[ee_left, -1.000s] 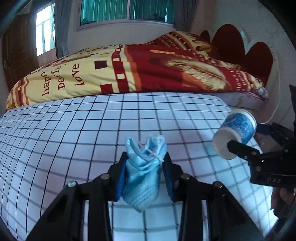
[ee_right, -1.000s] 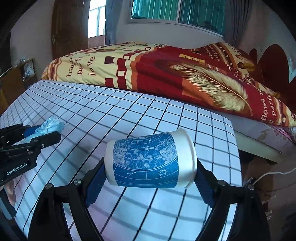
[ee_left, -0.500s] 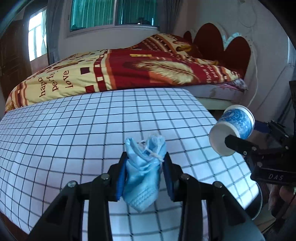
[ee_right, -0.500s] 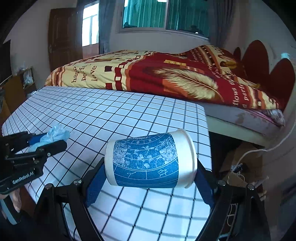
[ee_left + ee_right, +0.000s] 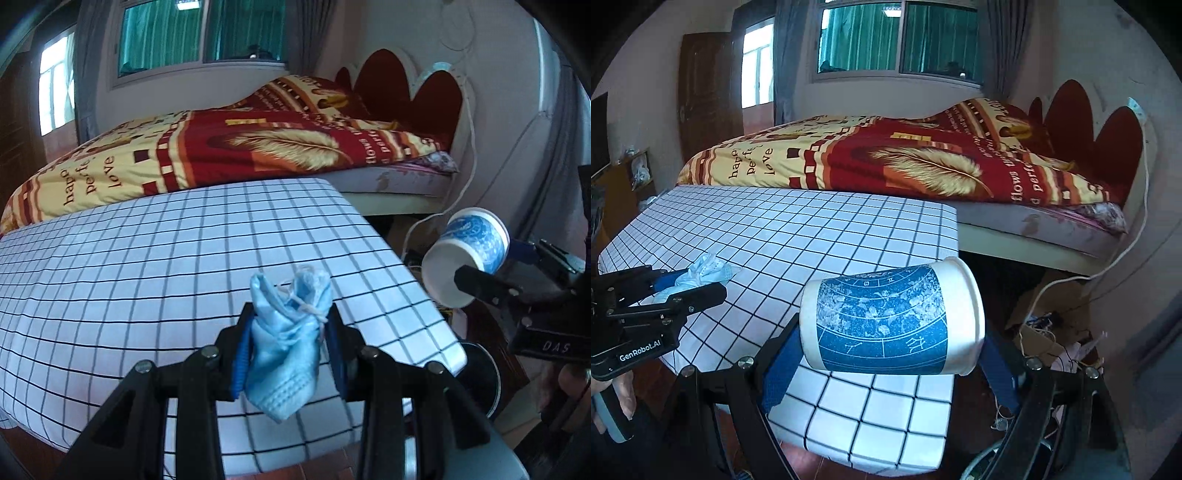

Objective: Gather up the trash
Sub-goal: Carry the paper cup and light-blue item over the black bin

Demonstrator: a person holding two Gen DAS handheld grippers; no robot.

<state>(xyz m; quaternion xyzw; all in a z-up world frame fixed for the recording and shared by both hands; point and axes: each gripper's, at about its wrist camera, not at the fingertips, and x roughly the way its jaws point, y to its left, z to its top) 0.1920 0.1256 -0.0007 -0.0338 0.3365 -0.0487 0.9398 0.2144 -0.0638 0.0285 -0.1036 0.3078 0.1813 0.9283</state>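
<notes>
Left wrist view: the left hand-held gripper (image 5: 290, 345) is clamped on a crumpled light-blue face mask (image 5: 286, 343), a soft pleated fabric with a thin white ear loop knotted near its top; the mask hangs between the blue pads, clear of the tabletop (image 5: 147, 277), which is covered by a white cloth with a black grid. At the right edge the right hand-held gripper (image 5: 480, 273) carries a paper cup (image 5: 467, 254) past the tabletop's corner, above the floor. A dark round rim shows low beside that corner; whether it is a bin cannot be told. Risk, in my judgement: the mask is limp and bunched, so a slackened pinch or a snag of the loose loop on a finger could leave it dangling at release. Right wrist view: the right hand-held gripper (image 5: 890, 332) holds the paper cup (image 5: 890, 321) lying sideways, one pad at its base and one at its rolled rim, jaws spread wide to span it. The cup is a smooth tapered cylinder, white with a blue printed band. The left hand-held gripper (image 5: 690, 282) with the face mask (image 5: 705, 271) shows at left over the tabletop (image 5: 812, 229). Behind lies a bed (image 5: 886, 162) with a red and yellow quilt. Risk: thin paper walls held end to end may buckle or slip out if the squeeze changes.
</notes>
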